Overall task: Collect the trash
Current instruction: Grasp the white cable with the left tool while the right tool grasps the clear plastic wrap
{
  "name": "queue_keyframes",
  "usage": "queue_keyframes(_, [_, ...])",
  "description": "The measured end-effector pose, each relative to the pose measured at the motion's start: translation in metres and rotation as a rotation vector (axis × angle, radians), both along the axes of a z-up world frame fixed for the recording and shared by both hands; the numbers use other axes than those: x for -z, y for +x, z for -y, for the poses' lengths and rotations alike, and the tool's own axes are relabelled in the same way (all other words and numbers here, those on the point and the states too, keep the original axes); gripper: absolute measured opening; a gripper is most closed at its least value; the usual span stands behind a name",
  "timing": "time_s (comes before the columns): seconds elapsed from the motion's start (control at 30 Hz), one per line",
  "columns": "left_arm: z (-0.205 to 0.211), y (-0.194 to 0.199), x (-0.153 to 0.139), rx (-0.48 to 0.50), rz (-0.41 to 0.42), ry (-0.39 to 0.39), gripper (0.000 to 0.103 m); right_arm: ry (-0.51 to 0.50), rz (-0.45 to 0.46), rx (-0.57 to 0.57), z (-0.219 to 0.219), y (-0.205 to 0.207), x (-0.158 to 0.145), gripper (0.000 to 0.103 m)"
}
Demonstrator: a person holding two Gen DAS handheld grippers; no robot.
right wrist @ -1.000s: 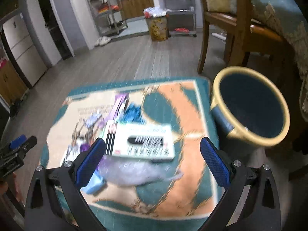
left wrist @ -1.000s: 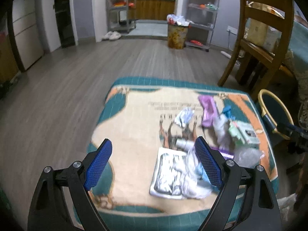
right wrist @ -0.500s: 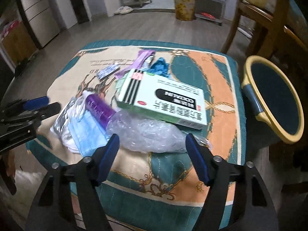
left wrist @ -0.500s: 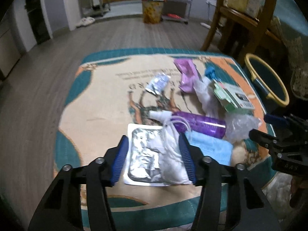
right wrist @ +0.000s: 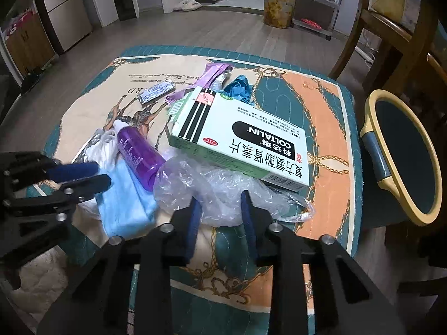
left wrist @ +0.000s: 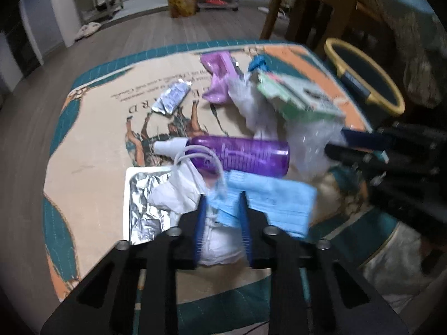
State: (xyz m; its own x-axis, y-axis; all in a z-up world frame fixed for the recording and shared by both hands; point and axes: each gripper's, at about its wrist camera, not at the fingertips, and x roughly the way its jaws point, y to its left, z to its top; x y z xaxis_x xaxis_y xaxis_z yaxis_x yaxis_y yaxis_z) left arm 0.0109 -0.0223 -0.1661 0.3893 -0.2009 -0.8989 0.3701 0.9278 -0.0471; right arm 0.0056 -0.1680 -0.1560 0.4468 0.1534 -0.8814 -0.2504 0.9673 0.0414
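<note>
Trash lies on a patterned cloth (right wrist: 329,106). My left gripper (left wrist: 222,215) is closed around a blue face mask (left wrist: 273,203) and white crumpled tissue (left wrist: 178,195) at the near edge. My right gripper (right wrist: 220,209) is closed around a clear plastic bag (right wrist: 212,187). A purple bottle (left wrist: 240,153) (right wrist: 137,150) lies between them. A green and white medicine box (right wrist: 243,139), a purple wrapper (left wrist: 218,75), a blue glove (right wrist: 237,86) and a small foil packet (left wrist: 170,97) lie further back. A foil tray (left wrist: 142,203) sits under the tissue.
A yellow-rimmed bin (right wrist: 402,153) stands to the right of the cloth. Wooden chairs (right wrist: 385,28) stand behind it. A full trash can (right wrist: 276,8) and shelves are far back on the wooden floor.
Both grippers moved forward and down onto the trash and closed their jaws, the left on the mask and tissue, the right on the plastic bag.
</note>
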Motion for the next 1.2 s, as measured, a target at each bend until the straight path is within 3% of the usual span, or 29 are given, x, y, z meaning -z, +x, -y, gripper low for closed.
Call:
queue_keyframes(0.03, [0.001,0.0,0.0,0.006,-0.001,0.003,0.002,-0.002,0.003,-0.003,-0.001,0.0,-0.001,0.022])
queue_keyframes(0.07, [0.001,0.0,-0.002,0.009,0.005,0.0,0.001,-0.002,0.006,-0.006,-0.001,-0.001,-0.002,0.021])
queue_keyframes(0.3, [0.0,-0.007,-0.037,0.037,0.091,-0.065,0.001,0.05,0.032,-0.002,0.002,-0.001,-0.02,0.01])
queue_keyframes(0.43, [-0.002,-0.007,-0.034,0.017,0.079,-0.049,0.001,0.072,0.049,0.007,0.004,-0.004,-0.03,0.009])
queue_keyframes(0.47, [-0.003,-0.005,-0.03,0.007,0.057,-0.048,0.002,0.078,0.052,0.013,0.004,-0.005,-0.032,0.009])
queue_keyframes(0.53, [-0.002,-0.002,-0.022,-0.001,0.028,-0.051,0.017,0.092,0.061,0.018,0.005,-0.008,-0.038,0.009])
queue_keyframes(0.6, [0.002,0.0,-0.019,0.004,0.03,-0.041,0.022,0.089,0.077,0.012,0.005,-0.011,-0.043,0.009])
queue_keyframes(0.83, [0.013,0.013,-0.001,0.026,-0.015,-0.007,0.022,0.094,0.085,0.027,0.017,-0.014,-0.049,0.009])
queue_keyframes(0.87, [0.015,0.014,0.0,0.037,-0.016,-0.009,0.02,0.1,0.085,0.032,0.019,-0.014,-0.049,0.009])
queue_keyframes(0.9, [0.017,0.013,-0.001,0.048,-0.015,-0.005,0.003,0.109,0.088,0.04,0.021,-0.014,-0.051,0.009])
queue_keyframes(1.0, [0.019,0.009,-0.015,0.077,0.014,-0.01,0.002,0.125,0.103,0.052,0.026,-0.013,-0.059,0.009])
queue_keyframes(1.2, [0.009,0.002,-0.066,0.065,0.147,-0.1,0.002,0.181,0.138,0.083,0.033,-0.005,-0.078,0.009])
